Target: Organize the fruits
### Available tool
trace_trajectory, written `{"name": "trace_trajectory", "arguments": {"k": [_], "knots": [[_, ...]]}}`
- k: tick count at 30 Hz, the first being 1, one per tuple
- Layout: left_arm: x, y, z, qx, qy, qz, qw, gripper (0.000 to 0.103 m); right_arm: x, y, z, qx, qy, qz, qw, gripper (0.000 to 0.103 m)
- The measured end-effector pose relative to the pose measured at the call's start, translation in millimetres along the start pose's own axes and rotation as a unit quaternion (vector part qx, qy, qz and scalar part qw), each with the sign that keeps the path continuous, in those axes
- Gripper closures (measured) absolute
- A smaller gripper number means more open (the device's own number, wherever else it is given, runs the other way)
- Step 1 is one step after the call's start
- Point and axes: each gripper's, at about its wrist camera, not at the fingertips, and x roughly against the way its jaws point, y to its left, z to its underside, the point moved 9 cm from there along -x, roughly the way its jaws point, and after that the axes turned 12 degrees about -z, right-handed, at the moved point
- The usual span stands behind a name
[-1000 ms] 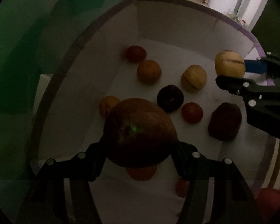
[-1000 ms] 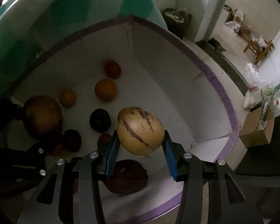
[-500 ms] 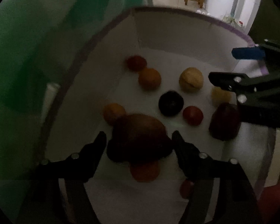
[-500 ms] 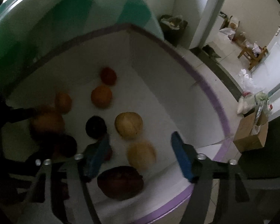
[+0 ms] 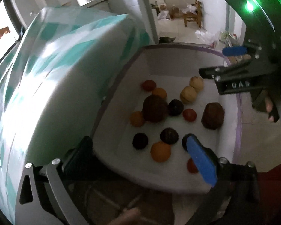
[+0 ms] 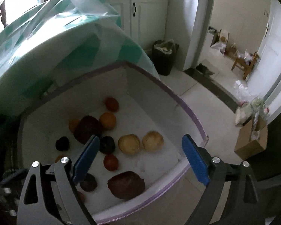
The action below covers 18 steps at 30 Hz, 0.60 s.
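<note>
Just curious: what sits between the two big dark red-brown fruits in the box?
In the left wrist view, a dark round fruit and a small red one lie between the big fruits.

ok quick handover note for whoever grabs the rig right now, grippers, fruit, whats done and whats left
Left gripper: jaws opening, nothing between them.
Right gripper: jaws opening, also empty.
Fruit: all that shows lies in the white box, including the big brown fruit among the oranges and the two pale melons side by side.
Done: both loads dropped in.
Left: no fruit shows outside the box; check the table.
</note>
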Motion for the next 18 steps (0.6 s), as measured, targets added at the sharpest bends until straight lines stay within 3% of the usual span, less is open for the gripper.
{"name": "trace_trajectory", "arguments": {"k": [4,7,18], "knots": [[-2.2,7.3,10.4,0.011,0.030,-0.002,0.9995,0.002,-3.3,9.0,10.3,-0.034,0.019,-0.002,0.999,0.016],[-3.3,4.7,12.3,0.018,0.035,0.022,0.9990,0.002,-5.7,14.6,15.6,-0.054,0.029,-0.007,0.998,0.016],[-11.1,1.4,20.8,0.021,0.051,0.033,0.9979,0.002,-26.2,22.4,26.9,-0.075,0.066,-0.007,0.995,0.016]]}}
